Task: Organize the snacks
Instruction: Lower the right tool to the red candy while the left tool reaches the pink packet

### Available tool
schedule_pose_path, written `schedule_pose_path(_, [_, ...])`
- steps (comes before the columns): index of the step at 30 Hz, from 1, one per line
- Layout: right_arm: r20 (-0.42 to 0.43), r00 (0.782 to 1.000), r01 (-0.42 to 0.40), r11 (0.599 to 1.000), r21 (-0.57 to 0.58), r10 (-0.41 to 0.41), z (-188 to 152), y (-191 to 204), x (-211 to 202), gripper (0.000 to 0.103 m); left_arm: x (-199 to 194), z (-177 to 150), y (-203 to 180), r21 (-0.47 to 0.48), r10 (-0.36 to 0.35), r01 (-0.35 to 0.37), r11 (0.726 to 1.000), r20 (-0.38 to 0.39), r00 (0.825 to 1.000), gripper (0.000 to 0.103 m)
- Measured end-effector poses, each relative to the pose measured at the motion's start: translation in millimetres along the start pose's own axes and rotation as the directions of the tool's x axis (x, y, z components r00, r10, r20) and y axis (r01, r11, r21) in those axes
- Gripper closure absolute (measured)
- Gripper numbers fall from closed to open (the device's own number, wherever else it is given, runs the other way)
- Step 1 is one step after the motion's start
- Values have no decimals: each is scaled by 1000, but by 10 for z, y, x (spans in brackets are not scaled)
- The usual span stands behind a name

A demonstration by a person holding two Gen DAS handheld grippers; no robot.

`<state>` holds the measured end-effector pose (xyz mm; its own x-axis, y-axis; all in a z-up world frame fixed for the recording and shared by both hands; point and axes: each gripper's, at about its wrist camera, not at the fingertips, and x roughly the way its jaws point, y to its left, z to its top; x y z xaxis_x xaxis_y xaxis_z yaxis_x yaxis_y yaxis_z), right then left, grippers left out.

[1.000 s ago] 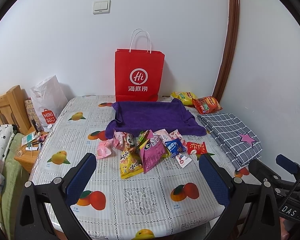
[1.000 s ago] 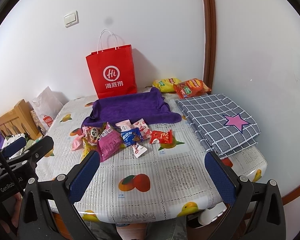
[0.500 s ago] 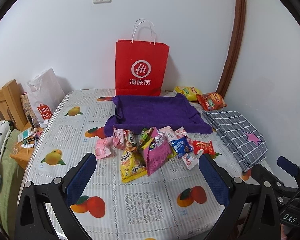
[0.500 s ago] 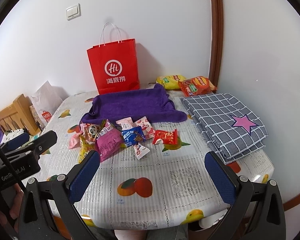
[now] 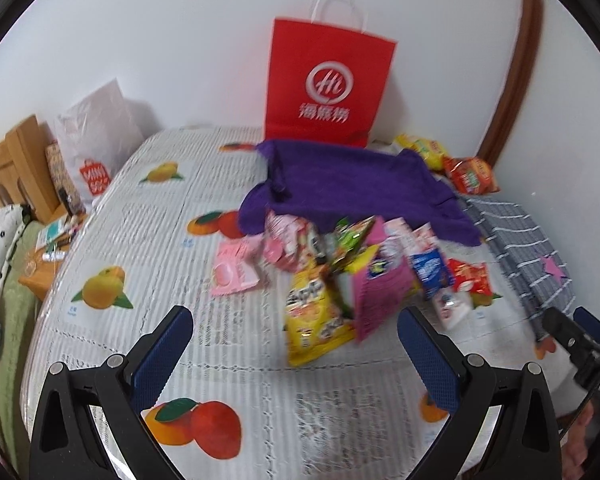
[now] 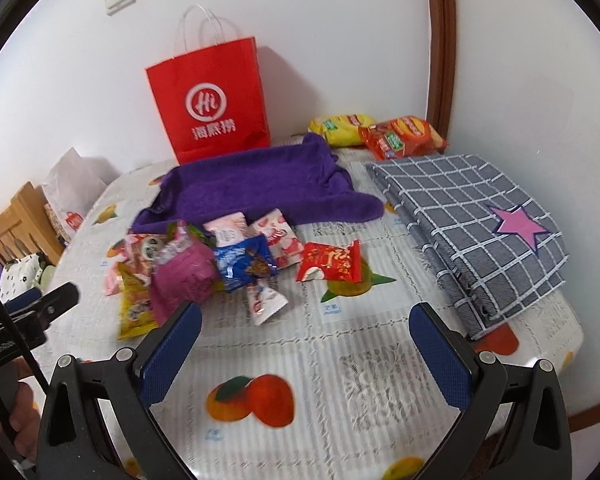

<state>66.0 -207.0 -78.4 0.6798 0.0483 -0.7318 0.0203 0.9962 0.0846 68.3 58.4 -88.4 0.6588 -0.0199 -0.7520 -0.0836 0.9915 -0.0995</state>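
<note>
A pile of snack packets lies mid-table: a yellow bag (image 5: pixel 314 314), a magenta bag (image 5: pixel 382 290), a blue packet (image 6: pixel 246 262), a red packet (image 6: pixel 330 262) and several pink ones (image 5: pixel 234 268). Behind them lies a purple towel (image 5: pixel 352 184) shaped like a tray, also in the right wrist view (image 6: pixel 256 186). My left gripper (image 5: pixel 294 354) is open and empty, just in front of the yellow bag. My right gripper (image 6: pixel 306 354) is open and empty, short of the pile.
A red paper bag (image 6: pixel 212 100) stands against the wall behind the towel. Yellow (image 6: pixel 342 126) and orange (image 6: pixel 402 136) chip bags lie at the back right. A folded grey checked cloth (image 6: pixel 472 216) covers the table's right side. A white shopping bag (image 5: pixel 98 136) and wooden headboard (image 5: pixel 8 172) stand left.
Both grippers have moved forward and lower toward the snack pile, which now looms larger. Both stay open. Nothing on the table has moved.
</note>
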Motion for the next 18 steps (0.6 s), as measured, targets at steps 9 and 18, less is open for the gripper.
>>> schedule_pose_path(9, [-96,994,53,996,69,-47,100,-297,814,3,376,-10,280,-62,28,-32,998,-60,998,1])
schedule_pose_path(18, [-140,989,66,995,72,-55,164,-345,1336,3,537,79,503,-106,50,-58,993,-74,996,1])
